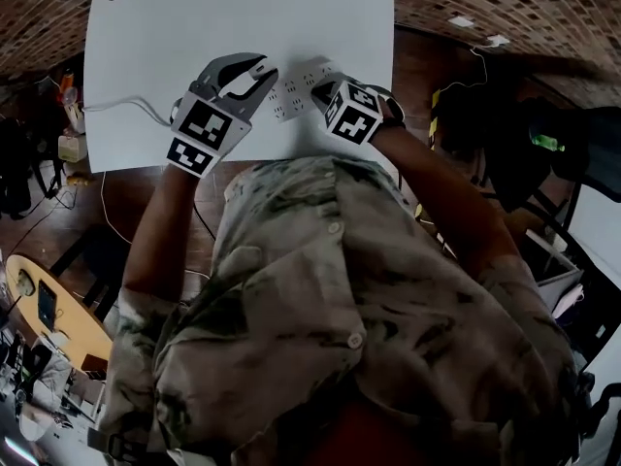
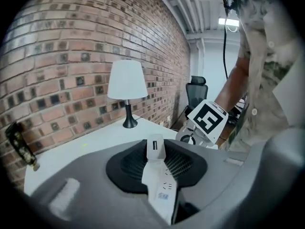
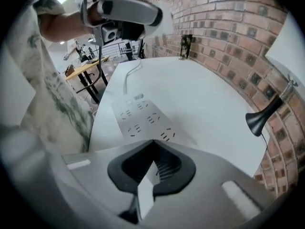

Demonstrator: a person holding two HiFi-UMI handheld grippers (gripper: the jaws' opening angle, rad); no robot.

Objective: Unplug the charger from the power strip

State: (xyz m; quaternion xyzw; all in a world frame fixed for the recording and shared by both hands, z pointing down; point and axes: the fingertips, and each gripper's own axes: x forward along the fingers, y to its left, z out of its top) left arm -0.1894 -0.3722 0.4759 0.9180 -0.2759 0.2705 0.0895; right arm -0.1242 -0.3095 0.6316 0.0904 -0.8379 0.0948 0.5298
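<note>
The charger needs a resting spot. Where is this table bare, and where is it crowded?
Bare: the table's middle, between the power strip and the far lamp, and left beyond the cable. Crowded: the near edge, where left gripper and right gripper flank the strip.

Our left gripper (image 1: 258, 72), clamped on the charger (image 2: 155, 151), hangs just left of the power strip (image 1: 291, 93). Our right gripper (image 1: 320, 83), jaws together, rests on its right end.

The head view looks steeply down past the person's shirt (image 1: 330, 309) at the white table (image 1: 243, 27), upper frame. The left gripper view looks across it toward the lamp (image 2: 125, 80); the right gripper view sits close above the power strip (image 3: 143, 118). Both gripper views show the lamp.
</note>
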